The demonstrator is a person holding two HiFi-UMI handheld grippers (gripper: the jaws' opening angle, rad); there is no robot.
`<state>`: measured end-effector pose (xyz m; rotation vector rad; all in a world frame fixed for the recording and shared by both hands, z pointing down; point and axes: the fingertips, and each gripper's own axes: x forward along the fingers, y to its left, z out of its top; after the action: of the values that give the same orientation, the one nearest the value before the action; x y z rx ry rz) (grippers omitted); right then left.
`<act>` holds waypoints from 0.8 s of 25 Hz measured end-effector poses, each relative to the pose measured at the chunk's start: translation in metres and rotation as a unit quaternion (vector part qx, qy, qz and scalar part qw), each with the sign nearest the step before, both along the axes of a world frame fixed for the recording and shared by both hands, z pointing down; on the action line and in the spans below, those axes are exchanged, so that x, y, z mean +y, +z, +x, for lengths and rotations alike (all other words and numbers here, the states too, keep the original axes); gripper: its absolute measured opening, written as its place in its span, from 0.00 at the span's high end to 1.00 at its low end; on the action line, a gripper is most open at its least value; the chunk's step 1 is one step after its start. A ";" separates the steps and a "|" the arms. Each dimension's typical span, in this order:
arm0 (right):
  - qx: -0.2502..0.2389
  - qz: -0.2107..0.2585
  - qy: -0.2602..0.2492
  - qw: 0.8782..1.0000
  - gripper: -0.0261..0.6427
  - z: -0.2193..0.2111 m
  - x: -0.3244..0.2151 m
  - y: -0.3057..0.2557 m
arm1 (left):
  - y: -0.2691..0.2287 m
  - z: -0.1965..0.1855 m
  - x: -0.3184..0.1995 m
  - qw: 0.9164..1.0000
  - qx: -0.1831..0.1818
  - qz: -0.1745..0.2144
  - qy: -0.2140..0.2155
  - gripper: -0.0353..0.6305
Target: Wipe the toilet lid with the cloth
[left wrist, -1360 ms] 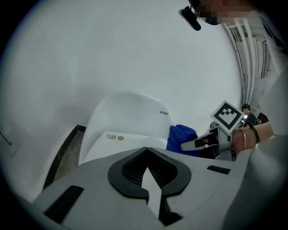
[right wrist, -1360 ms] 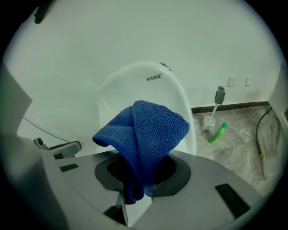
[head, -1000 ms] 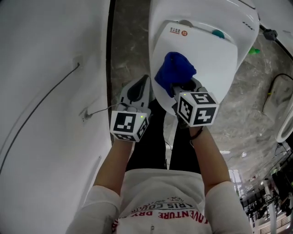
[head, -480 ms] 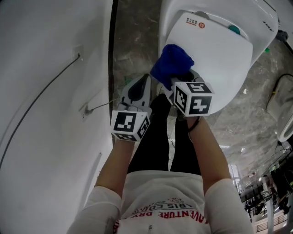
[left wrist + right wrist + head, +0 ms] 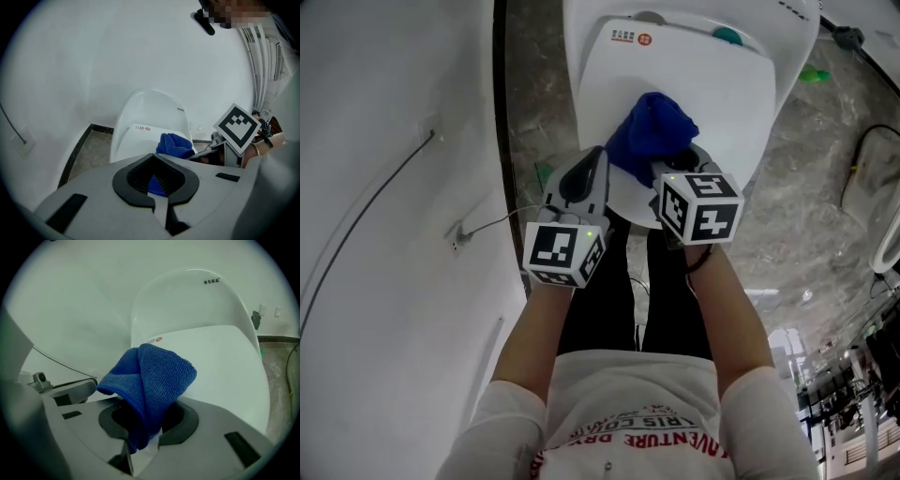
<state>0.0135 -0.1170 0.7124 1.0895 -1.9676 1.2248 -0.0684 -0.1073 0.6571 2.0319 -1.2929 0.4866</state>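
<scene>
The white toilet lid is closed and fills the top middle of the head view; it also shows in the right gripper view as the toilet lid. A bunched blue cloth lies on its near half, held by my right gripper, which is shut on it. In the right gripper view the blue cloth rises out of the jaws. My left gripper hovers over the lid's near left edge, shut with nothing in it. From the left gripper view the cloth sits ahead on the lid.
A white wall runs along the left with a thin cable on it. Marbled grey floor surrounds the toilet. The toilet's back carries a teal button. The person's legs stand just before the bowl.
The cloth and right gripper have slid from the lid's near left edge back toward its middle. The left gripper stayed beside it, and the head view shifted so the toilet sits further left.
</scene>
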 end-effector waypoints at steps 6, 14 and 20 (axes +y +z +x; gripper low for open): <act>0.010 0.000 0.010 1.000 0.83 0.069 0.005 -0.005 | -0.007 0.056 0.004 1.000 -0.004 0.003 -0.005 0.94; 0.014 0.003 0.017 1.000 0.83 0.144 0.018 -0.004 | -0.007 0.131 0.017 1.000 0.004 0.000 0.006 0.94; 0.037 -0.002 0.023 0.999 0.83 0.203 0.035 0.006 | -0.005 0.173 0.031 1.000 0.010 -0.003 0.002 0.94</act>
<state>0.2160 -0.0821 0.7181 1.1665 -1.8927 1.1941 0.1048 -0.0765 0.6519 2.0290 -1.2743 0.4699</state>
